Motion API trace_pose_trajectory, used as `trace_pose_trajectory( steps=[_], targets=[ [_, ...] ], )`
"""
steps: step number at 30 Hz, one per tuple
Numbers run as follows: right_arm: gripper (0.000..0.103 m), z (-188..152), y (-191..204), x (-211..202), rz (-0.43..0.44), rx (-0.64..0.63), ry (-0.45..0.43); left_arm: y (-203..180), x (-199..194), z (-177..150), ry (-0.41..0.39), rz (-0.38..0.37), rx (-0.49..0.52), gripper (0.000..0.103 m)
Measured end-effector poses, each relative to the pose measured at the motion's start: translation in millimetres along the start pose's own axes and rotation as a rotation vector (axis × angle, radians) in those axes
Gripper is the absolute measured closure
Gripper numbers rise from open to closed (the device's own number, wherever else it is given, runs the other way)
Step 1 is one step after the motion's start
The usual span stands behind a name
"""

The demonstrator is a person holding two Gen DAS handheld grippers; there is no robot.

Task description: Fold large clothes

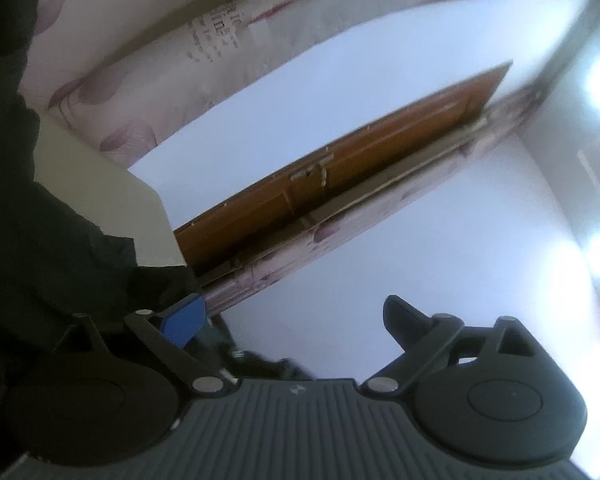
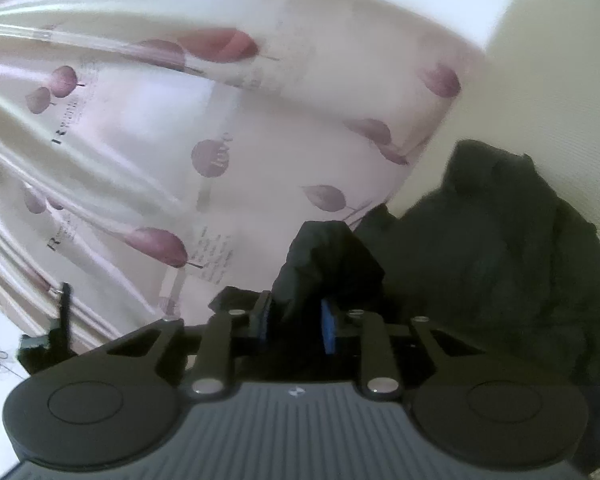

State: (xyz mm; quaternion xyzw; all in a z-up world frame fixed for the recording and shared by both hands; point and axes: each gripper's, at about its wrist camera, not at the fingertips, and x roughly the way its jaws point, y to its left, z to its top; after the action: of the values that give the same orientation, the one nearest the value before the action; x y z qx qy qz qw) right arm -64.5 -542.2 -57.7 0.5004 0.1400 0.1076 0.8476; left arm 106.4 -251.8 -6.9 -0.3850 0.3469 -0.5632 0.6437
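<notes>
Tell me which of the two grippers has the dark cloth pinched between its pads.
The right gripper: a fold of the dark garment stands up between its blue pads, jaws drawn close. The left gripper stands wide open with nothing between its fingers.

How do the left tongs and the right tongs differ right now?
The left tongs stand wide open, while the right tongs are closed on a fold of the dark garment. Nothing sits between the left tongs' fingers, though dark cloth lies beside one of them; the right tongs' blue pads pinch fabric. The left tongs face a wooden door; the right tongs face a patterned curtain. Both have the same black body.
</notes>
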Motion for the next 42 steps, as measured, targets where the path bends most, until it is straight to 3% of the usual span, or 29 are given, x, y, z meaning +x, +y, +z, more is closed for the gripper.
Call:
trace_pose_trajectory(
  steps=[4, 5, 7, 9, 12, 14, 15, 18, 22, 24, 26, 28, 30, 34, 36, 37, 38, 39, 41, 42],
  targets=[
    [0.087, 1.6, -14.7, -19.1, -0.043, -0.027, -0.007, -35.3, -14.7, -0.5, -0.023, -0.112, 0.035, 0.01],
    [0.088, 1.9, -16.8, -19.9, -0.052, -0.029, -0.008, -48.8, -23.5, -0.7, -0.04, -0.141, 0.063, 0.01],
    [0.088, 3.7, -18.6, -21.4, -0.072, -0.038, -0.008, -78.3, -51.3, -0.1, -0.119, -0.131, 0.177, 0.007],
    [0.088, 5.7, -19.0, -22.8, -0.078, -0.05, -0.007, -97.8, -85.6, 1.6, -0.228, -0.038, 0.293, 0.0],
    [0.088, 7.9, -16.6, -21.4, -0.089, -0.079, 0.003, -97.4, -129.6, 4.5, -0.343, 0.24, 0.395, 0.001],
    [0.088, 9.6, -15.4, -19.7, -0.095, -0.091, 0.009, -70.9, -142.4, 6.5, -0.299, 0.404, 0.353, 0.004],
    [0.088, 11.5, -15.1, -17.9, -0.099, -0.099, 0.013, -52.1, -145.2, 4.8, -0.254, 0.437, 0.31, 0.005],
    [0.088, 17.4, -8.7, -14.2, -0.122, -0.153, 0.029, -6.3, -135.6, -15.8, -0.133, 0.401, 0.19, 0.015],
    [0.084, 31.4, 16.6, -13.3, -0.238, -0.3, 0.034, 2.0, -105.7, -49.8, -0.111, 0.341, 0.284, 0.009],
    [0.073, 40.8, 36.5, -15.6, -0.297, -0.377, 0.01, 2.4, -90.1, -65.4, -0.102, 0.343, 0.328, 0.006],
    [0.033, 47.8, 63.7, -13.9, -0.309, -0.467, -0.002, 2.9, -75.9, -78.1, -0.107, 0.36, 0.388, 0.003],
    [0.01, 48.1, 91.3, -0.3, -0.245, -0.529, 0.054, 4.2, -69.8, -86.4, -0.112, 0.373, 0.436, 0.002],
    [0.006, 41.2, 120.0, 32.5, -0.197, -0.591, 0.186, 9.8, -65.5, -91.4, -0.118, 0.372, 0.445, 0.002],
    [0.006, 16.7, 130.2, 108.0, -0.278, -0.632, 0.377, 18.7, -69.1, -93.3, -0.141, 0.353, 0.414, 0.001],
    [0.007, 5.4, 123.7, 139.2, -0.282, -0.643, 0.45, 20.2, -67.5, -95.9, -0.143, 0.358, 0.422, 0.001],
    [0.015, -0.5, 119.0, 153.4, -0.279, -0.637, 0.494, 17.4, -72.5, -98.7, -0.147, 0.359, 0.428, 0.001],
    [0.054, -7.2, 114.6, 164.0, -0.271, -0.64, 0.527, 14.0, -74.0, -97.3, -0.156, 0.369, 0.434, 0.001],
    [0.074, -17.5, 110.9, 173.8, -0.281, -0.671, 0.564, 11.3, -76.0, -99.3, -0.17, 0.387, 0.44, 0.001],
    [0.088, -35.0, 118.5, 180.8, -0.298, -0.801, 0.585, 6.6, -88.3, -102.7, -0.209, 0.405, 0.428, 0.001],
    [0.09, -39.9, 131.3, 175.8, -0.285, -0.883, 0.575, 5.2, -99.1, -106.1, -0.241, 0.406, 0.42, 0.0]
  ],
)
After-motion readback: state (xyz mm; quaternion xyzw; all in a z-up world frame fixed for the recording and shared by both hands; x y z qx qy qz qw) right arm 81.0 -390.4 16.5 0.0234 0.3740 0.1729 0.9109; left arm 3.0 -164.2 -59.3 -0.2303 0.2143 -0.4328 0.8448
